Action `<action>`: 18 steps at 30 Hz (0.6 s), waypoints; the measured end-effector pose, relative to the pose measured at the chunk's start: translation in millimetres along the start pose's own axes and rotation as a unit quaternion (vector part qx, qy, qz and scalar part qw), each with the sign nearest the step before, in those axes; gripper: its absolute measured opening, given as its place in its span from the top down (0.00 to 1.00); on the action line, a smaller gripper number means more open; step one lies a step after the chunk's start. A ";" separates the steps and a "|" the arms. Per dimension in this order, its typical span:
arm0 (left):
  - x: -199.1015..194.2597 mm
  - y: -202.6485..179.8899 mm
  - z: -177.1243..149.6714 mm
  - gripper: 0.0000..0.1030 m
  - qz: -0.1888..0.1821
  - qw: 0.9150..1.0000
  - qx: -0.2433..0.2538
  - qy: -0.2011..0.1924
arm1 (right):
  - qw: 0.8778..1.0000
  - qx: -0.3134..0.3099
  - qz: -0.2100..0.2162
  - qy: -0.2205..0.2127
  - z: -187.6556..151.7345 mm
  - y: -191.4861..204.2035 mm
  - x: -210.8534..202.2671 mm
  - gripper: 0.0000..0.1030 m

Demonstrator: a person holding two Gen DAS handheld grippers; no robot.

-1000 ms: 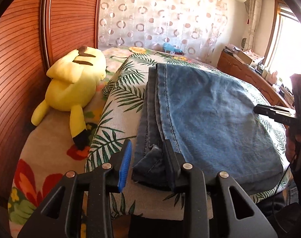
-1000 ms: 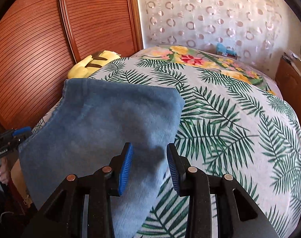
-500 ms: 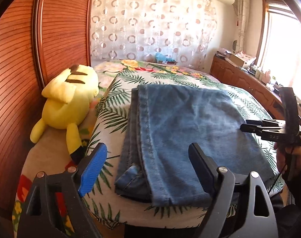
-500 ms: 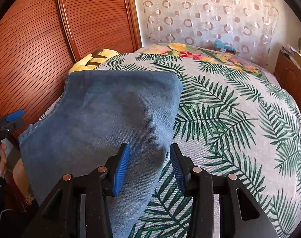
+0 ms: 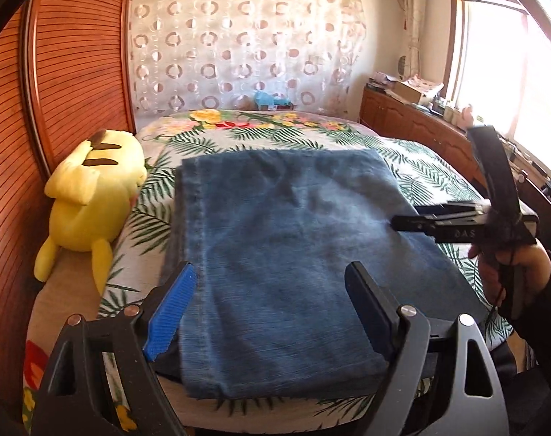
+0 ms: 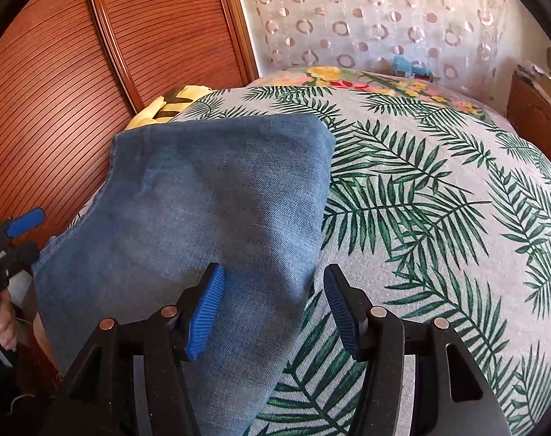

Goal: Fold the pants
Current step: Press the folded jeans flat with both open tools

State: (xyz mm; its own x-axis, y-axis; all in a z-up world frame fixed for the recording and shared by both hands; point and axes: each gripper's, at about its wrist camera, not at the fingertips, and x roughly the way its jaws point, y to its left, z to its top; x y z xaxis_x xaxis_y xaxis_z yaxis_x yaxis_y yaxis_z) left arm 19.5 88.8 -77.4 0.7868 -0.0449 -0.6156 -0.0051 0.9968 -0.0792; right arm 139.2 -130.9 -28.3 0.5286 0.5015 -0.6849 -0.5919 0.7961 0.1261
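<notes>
Both grippers [image 5: 271, 309] [image 6: 273, 305] released, right's jaws just widening; pants [image 5: 286, 254] heavy, floppy denim, so we grab thick folded edges.

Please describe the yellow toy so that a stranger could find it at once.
Look at the bed with the palm-leaf cover. Along its left edge, beside the brown slatted wardrobe, lies a plush toy, left of the folded jeans. It alone is bright yellow, with brown stripes.
</notes>
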 end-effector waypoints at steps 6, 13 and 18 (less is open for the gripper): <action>2.3 -7.2 -2.4 0.18 -0.004 1.000 0.000 0.003 | 1.000 -0.001 0.005 0.011 19.0 -4.2 15.4 0.42; 2.7 -9.9 -4.6 0.18 -0.006 1.000 0.000 0.005 | 1.000 0.002 0.012 0.021 34.2 -11.5 35.9 0.42; 2.9 -9.1 -4.0 0.18 -0.007 1.000 0.001 0.004 | 0.999 0.009 0.017 0.026 44.0 -12.0 46.6 0.41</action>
State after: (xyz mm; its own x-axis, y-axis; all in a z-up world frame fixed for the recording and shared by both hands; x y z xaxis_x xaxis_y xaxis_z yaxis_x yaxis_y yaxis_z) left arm 19.3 79.3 -81.6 0.7814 -0.0587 -0.6213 0.0061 0.9962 -0.0864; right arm 197.7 -102.1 -30.1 0.4761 0.5112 -0.7156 -0.5974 0.7851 0.1633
